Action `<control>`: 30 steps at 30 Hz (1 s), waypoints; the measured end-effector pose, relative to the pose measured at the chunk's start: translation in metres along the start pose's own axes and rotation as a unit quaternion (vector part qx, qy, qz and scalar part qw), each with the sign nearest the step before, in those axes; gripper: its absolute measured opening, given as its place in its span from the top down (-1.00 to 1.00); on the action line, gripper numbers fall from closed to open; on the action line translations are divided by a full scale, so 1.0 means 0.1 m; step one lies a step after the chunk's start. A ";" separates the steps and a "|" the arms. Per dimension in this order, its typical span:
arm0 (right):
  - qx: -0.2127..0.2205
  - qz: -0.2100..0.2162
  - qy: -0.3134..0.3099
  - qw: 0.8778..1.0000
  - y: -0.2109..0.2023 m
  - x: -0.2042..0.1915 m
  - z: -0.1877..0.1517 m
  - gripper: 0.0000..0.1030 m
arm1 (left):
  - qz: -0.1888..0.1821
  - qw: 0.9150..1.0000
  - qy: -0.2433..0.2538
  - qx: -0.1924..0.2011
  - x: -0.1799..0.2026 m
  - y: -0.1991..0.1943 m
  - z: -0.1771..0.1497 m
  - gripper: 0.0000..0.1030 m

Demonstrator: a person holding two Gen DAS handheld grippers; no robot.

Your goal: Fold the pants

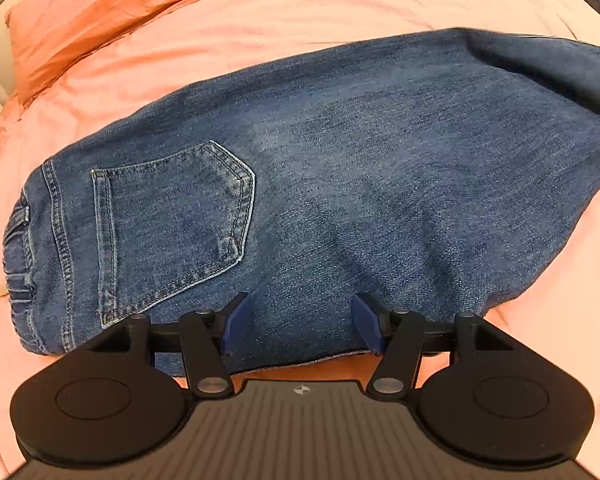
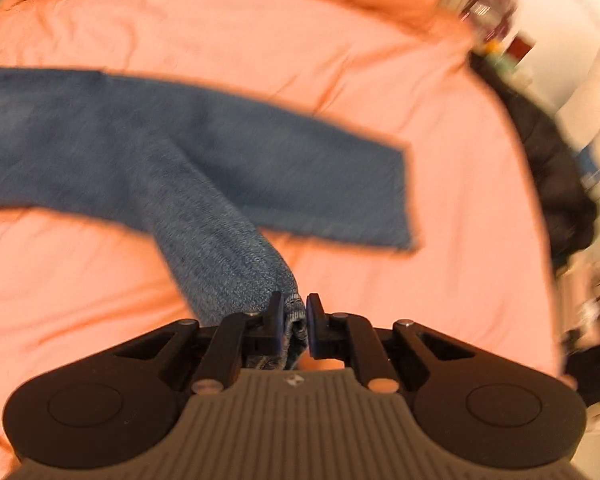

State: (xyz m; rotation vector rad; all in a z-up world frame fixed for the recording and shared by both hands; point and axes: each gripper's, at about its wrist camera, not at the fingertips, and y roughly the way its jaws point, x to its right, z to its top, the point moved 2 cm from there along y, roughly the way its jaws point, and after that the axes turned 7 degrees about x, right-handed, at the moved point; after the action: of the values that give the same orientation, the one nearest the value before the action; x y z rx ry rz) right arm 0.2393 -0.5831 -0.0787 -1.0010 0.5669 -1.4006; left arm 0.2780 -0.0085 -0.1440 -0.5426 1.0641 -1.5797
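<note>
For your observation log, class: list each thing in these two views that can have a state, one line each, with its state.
Blue denim jeans: lying back-pocket up on the bed, one leg lifted.
Lifted jeans leg: hem pinched, raised off the sheet.
Other jeans leg: flat on the sheet.
Left gripper: jaws open, over the jeans' near edge.
Right gripper: jaws shut on the hem.
Pink bed sheet: spread, lightly wrinkled.

I see pants [image 1: 340,184] of blue denim, coarse matt weave, paler contrast stitching on the back pocket [image 1: 172,224]. Bedsheet [image 1: 300,12] is soft pink cloth, matt, lightly creased; pillow [image 1: 100,8] orange cloth, rumpled. Left gripper [image 1: 300,328] is matt black plastic with dull metal pivot pins, blue pads [image 1: 366,328], ribbed grey body. Right gripper [image 2: 294,320] looks the same.
</note>
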 end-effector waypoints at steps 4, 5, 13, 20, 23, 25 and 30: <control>0.022 -0.072 -0.038 0.996 0.11 0.24 0.41 0.92 | -0.004 1.000 -0.002 -0.006 0.01 0.05 0.00 -0.32; 0.025 -0.087 -0.044 0.995 0.18 0.30 0.50 0.93 | -0.004 1.000 -0.003 -0.008 0.01 0.07 0.00 -0.31; 0.023 -0.140 -0.069 0.987 1.07 0.69 1.04 0.97 | -0.007 1.000 -0.017 -0.017 0.01 0.21 0.03 -0.31; -0.009 -0.151 -0.091 0.984 2.01 0.63 1.11 0.97 | -0.014 0.999 -0.034 -0.018 -0.03 0.30 0.07 -0.31; -0.016 -0.153 -0.089 0.984 2.27 0.61 1.12 0.97 | -0.018 0.999 -0.036 -0.018 -0.06 0.32 0.11 -0.31; -0.021 -0.150 -0.079 0.985 2.40 0.62 1.11 0.96 | -0.019 0.999 -0.037 -0.018 -0.08 0.33 0.12 -0.32; -0.036 -0.165 -0.067 0.983 2.49 0.61 1.07 0.73 | -0.023 0.999 -0.044 -0.014 -0.15 0.27 0.08 -0.32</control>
State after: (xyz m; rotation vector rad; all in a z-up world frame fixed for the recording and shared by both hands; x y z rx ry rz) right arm 0.4703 -0.6454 -0.2191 -1.2801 0.3632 -1.5966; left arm 0.3027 0.0033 -0.1603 -0.6530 1.0150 -1.5692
